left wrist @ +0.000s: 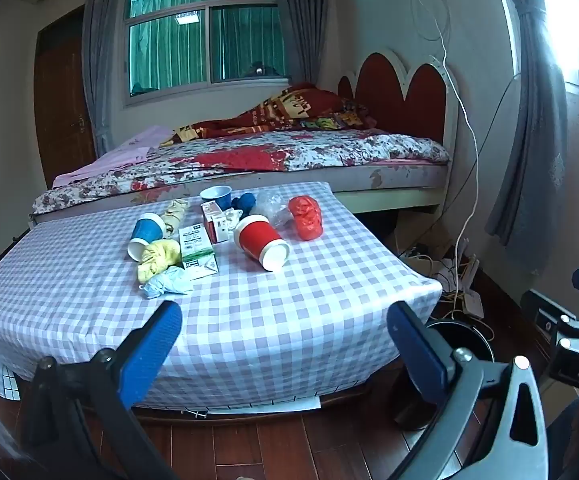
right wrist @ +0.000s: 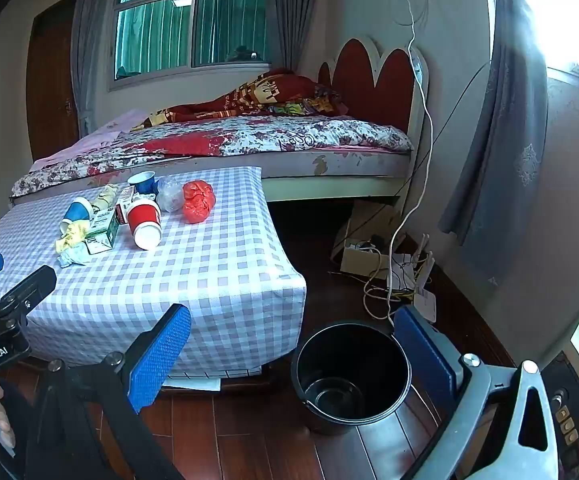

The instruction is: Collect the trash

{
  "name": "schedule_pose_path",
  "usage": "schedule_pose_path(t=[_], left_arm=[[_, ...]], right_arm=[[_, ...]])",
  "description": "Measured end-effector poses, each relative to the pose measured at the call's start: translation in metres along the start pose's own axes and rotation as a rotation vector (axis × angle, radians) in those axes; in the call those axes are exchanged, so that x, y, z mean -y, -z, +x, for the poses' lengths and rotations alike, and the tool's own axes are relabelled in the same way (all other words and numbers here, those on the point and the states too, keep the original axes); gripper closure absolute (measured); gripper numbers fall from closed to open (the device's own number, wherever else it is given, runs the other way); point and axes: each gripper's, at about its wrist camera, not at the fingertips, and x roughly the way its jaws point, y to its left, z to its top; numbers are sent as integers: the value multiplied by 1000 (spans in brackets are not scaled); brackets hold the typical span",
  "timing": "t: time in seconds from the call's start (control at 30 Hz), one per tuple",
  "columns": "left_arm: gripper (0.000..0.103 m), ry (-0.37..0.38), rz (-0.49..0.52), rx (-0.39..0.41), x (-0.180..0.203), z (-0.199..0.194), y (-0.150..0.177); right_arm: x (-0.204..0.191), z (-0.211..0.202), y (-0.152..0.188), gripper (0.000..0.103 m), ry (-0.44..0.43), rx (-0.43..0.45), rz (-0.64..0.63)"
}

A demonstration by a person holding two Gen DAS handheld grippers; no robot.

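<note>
Beside the near right corner of a low checked-cloth table (right wrist: 193, 280), on the dark wooden floor, stands a black bucket (right wrist: 351, 376). It is upright, and its shiny bottom shows bare, with nothing inside.

On the table, toward the side nearest the bed (left wrist: 289, 156), lies a tight cluster of trash. A red paper cup (left wrist: 263, 242) lies on its side with its white mouth toward the camera. A blue paper cup (left wrist: 145, 234) also lies tipped over, at the left of the cluster. A second blue cup (left wrist: 217, 196) stands upright at the far edge. Between the two tipped cups sit small cardboard boxes (left wrist: 197, 250), green and white in front, red and white behind. A crumpled yellow rag (left wrist: 159, 258) touches the blue cup, and a pale blue face mask (left wrist: 167, 286) lies just in front of it. To the right of the red cup are a crumpled clear plastic bag (left wrist: 271, 204) and a bunched red plastic bag (left wrist: 306, 216). The near half of the tablecloth is bare, so nothing lies between the grippers and the cluster.

Tangled white cables (right wrist: 393, 276) lie on the floor beyond the bucket, against the wall.

The left gripper (left wrist: 285, 334) hangs before the table's near edge, its blue pads spread wide and holding nothing. The right gripper (right wrist: 289, 346) hangs above the floor by the bucket, equally wide apart, with nothing held.
</note>
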Motion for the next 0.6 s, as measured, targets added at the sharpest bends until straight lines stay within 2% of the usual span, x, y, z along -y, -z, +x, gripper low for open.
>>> schedule_pose_path(t=[0.47, 0.6], left_arm=[[1, -4, 9, 2, 16, 4, 4], [1, 7, 4, -3, 8, 3, 2]], right_arm=[[3, -1, 4, 1, 0, 5, -2], [2, -1, 4, 1, 1, 4, -3]])
